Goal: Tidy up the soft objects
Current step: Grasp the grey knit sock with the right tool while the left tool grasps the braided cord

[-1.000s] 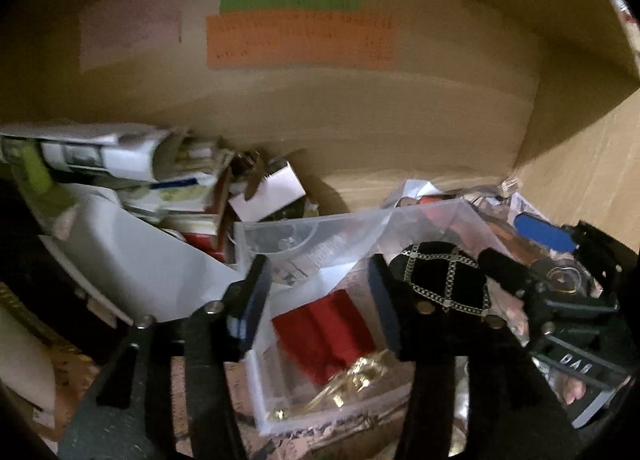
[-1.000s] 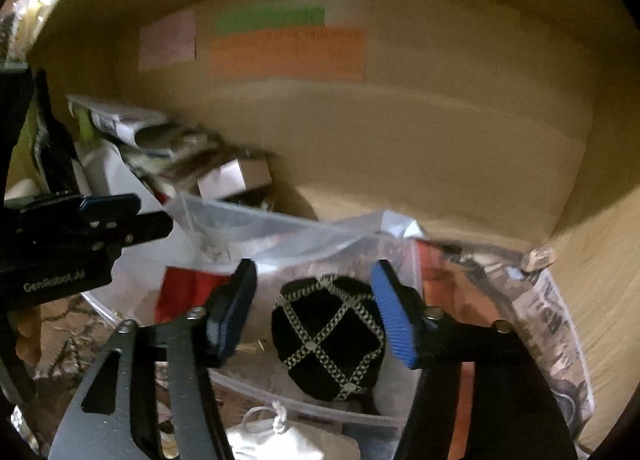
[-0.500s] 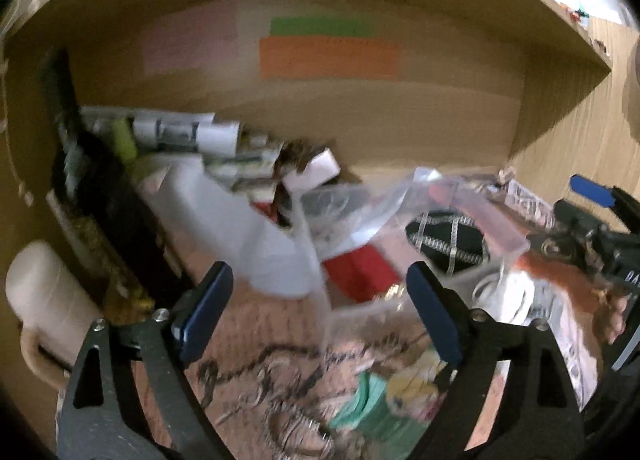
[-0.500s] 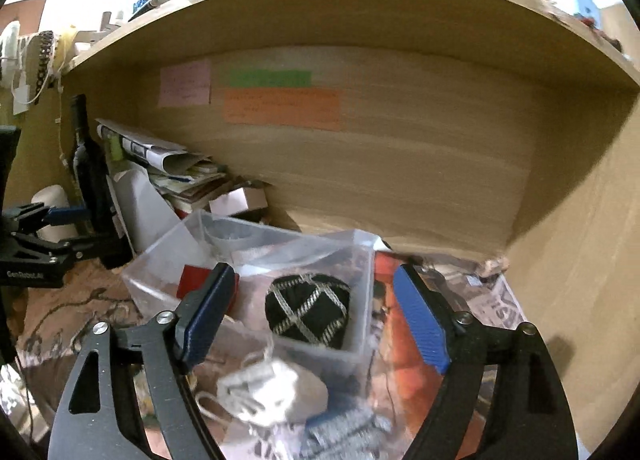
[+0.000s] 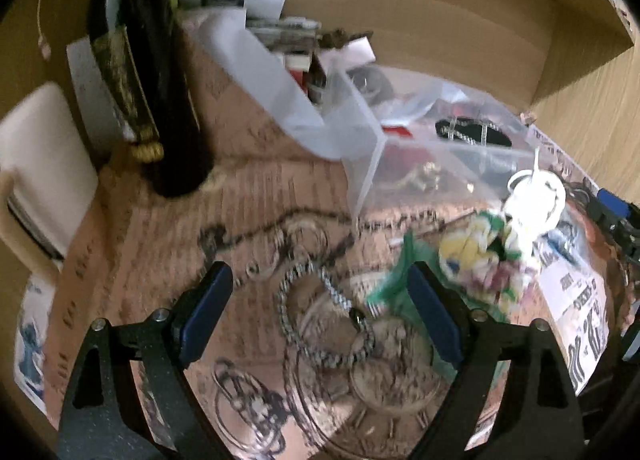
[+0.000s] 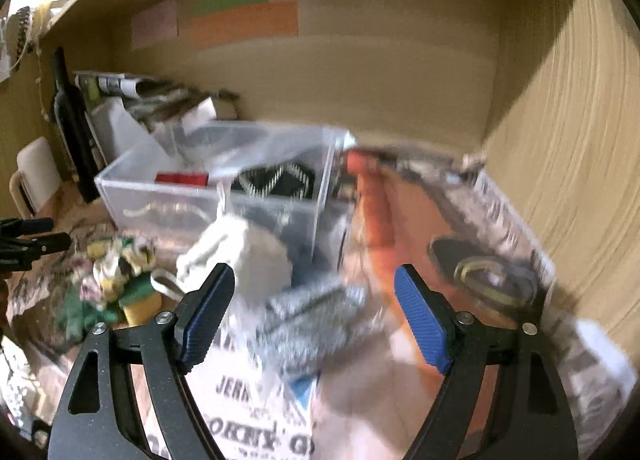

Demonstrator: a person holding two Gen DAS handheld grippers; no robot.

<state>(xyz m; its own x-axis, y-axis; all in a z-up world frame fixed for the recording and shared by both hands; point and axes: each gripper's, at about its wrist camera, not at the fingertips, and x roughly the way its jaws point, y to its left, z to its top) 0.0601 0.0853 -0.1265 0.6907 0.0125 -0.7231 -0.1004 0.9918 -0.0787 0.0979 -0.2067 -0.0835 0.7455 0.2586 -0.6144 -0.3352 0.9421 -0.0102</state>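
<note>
Wooden shelf walls enclose a printed cloth (image 5: pixel 256 188) strewn with clutter. Both tools hang released, gripping nothing. Just right of the left gripper (image 5: pixel 320 320) lies a floral fabric bundle (image 5: pixel 486 260), touching its right finger. Between the right gripper (image 6: pixel 314 312) fingers lies a grey knitted piece (image 6: pixel 316 320), a white drawstring pouch (image 6: pixel 236 252) just beyond. Further back, the clear bin (image 6: pixel 168 192) holds a black chain-patterned pouch (image 6: pixel 280 178).

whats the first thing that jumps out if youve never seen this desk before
Probably the clear plastic bin at the middle of the desk, with a black pouch crossed by silver chains and something red inside. Then the dark wine bottle standing at the left, and both open grippers, left and right.
</note>
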